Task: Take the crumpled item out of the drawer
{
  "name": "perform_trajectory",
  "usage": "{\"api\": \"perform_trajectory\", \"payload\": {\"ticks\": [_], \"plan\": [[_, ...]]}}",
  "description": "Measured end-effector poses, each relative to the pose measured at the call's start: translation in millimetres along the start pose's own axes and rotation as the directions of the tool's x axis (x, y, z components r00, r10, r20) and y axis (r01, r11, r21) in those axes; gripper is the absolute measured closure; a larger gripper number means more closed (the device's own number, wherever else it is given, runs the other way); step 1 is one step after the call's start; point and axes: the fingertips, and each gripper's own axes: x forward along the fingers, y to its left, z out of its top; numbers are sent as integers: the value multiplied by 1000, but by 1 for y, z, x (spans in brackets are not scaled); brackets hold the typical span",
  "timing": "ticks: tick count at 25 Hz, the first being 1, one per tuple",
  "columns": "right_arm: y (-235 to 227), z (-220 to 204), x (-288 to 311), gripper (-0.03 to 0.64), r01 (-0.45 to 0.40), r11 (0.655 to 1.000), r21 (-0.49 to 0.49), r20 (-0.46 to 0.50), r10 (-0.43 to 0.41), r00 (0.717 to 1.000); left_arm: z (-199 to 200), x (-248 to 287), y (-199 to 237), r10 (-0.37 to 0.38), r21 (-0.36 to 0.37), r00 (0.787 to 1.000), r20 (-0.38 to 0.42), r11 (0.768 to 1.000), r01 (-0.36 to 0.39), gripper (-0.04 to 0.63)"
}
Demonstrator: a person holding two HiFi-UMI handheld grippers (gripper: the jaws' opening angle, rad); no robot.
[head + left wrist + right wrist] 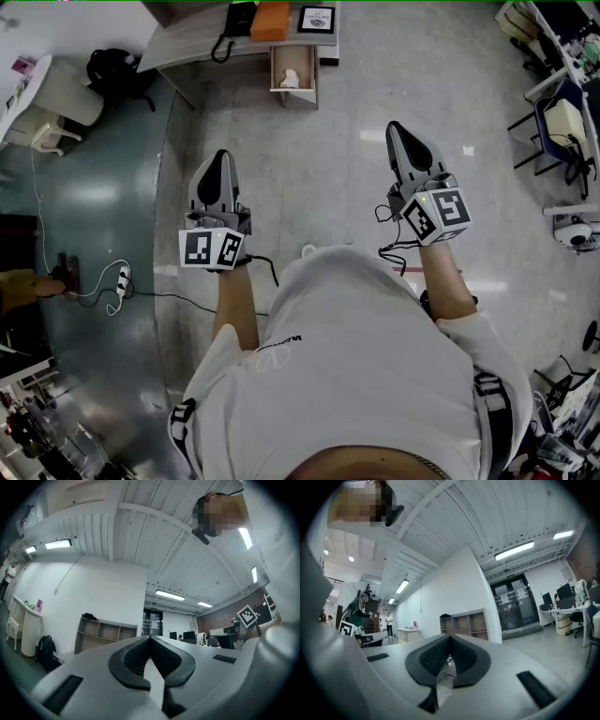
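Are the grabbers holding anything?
Nothing. The left hand-held gripper and right hand-held gripper are both shut and empty; the crumpled white item lies in the open light drawer.

Grey desk [187, 42], open drawer [275, 73], phone [240, 19], orange box [271, 21], framed card [316, 19]

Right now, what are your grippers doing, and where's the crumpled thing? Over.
Left gripper shut, empty; right gripper shut, empty. Crumpled item lying in the open drawer, far ahead, untouched. Nothing on the floor between.

The crumpled item [291, 80] lies inside the desk drawer [292, 97].
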Motion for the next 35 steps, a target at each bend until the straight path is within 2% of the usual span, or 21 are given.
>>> {"api": "perform_trajectory", "payload": {"ticks": [10, 22, 35], "plan": [[15, -1, 9, 617, 17, 1000, 1, 9, -17, 1000, -1, 0, 15, -29, -15, 1000, -3, 999, 29, 595], [35, -10, 16, 615, 54, 998, -23, 9, -54, 999, -25, -6, 31, -92, -60, 995, -39, 994, 89, 595], [14, -24, 48, 615, 53, 999, 12, -1, -53, 999, -46, 33, 31, -114, -73, 991, -73, 991, 109, 595]]}}
